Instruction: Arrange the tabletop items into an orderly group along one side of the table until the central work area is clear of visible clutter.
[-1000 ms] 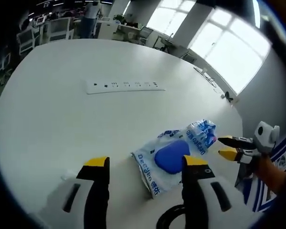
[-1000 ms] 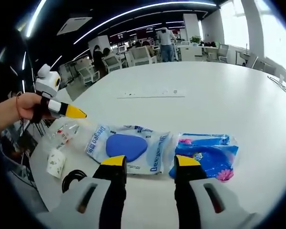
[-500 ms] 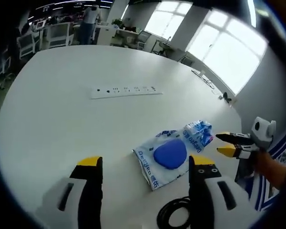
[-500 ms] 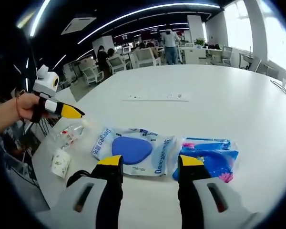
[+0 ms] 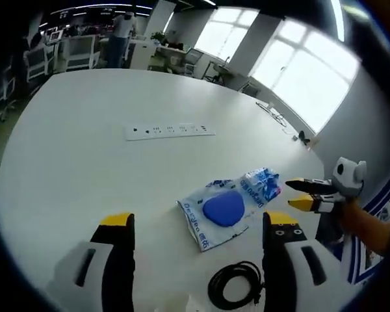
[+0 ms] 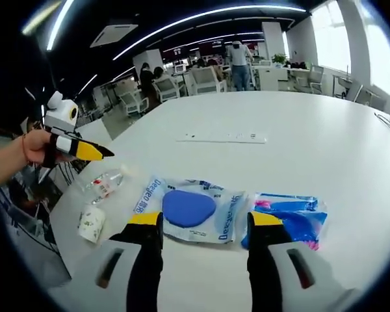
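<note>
On the white round table [image 5: 71,143] lies a clear bag holding a blue rounded item [image 5: 222,209], with a blue printed pack [image 5: 262,184] beside it. A coiled black cable [image 5: 237,287] lies close to my left gripper [image 5: 198,224], which hangs open above the table short of the bag. My right gripper [image 5: 298,196], held in a hand, comes in from the right near the pack. In the right gripper view the clear bag [image 6: 190,208] and blue pack [image 6: 302,211] lie just beyond my open right gripper [image 6: 205,221]. The left gripper [image 6: 91,151] hovers at the left.
A white power strip [image 5: 169,130] lies across the table's middle, also the power strip [image 6: 224,137] in the right gripper view. A clear plastic bottle [image 6: 104,184] and a small white roll [image 6: 91,224] lie near the table's left edge. Office chairs and people stand beyond.
Both views have drawn back and risen a little, so the black cable shows more fully in the left gripper view. The items on the table have not moved; both grippers stay open.
</note>
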`<action>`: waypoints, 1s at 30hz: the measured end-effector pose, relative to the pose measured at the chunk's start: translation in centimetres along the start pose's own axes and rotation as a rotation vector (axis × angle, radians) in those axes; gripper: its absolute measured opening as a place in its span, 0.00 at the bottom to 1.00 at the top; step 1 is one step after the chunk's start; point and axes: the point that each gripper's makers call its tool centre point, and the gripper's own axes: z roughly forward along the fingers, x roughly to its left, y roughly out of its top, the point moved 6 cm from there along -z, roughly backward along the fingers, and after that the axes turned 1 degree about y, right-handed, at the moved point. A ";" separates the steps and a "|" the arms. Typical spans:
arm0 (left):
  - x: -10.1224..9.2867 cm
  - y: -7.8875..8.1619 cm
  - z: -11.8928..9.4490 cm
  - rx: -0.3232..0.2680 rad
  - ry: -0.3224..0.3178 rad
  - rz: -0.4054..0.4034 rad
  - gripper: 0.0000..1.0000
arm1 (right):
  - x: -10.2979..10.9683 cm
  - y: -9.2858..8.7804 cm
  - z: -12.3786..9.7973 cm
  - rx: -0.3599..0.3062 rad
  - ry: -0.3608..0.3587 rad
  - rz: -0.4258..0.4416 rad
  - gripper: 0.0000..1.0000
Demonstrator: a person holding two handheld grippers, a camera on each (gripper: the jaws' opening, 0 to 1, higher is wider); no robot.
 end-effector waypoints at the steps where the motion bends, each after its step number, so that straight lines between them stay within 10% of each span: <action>1: 0.0 0.0 -0.2 -0.003 -0.003 0.000 0.83 | 0.1 0.1 -0.1 0.001 0.002 -0.001 0.52; 30: 2.1 -1.3 -8.6 -0.096 0.006 -0.024 0.86 | 4.9 2.9 0.5 0.038 0.140 -0.110 0.60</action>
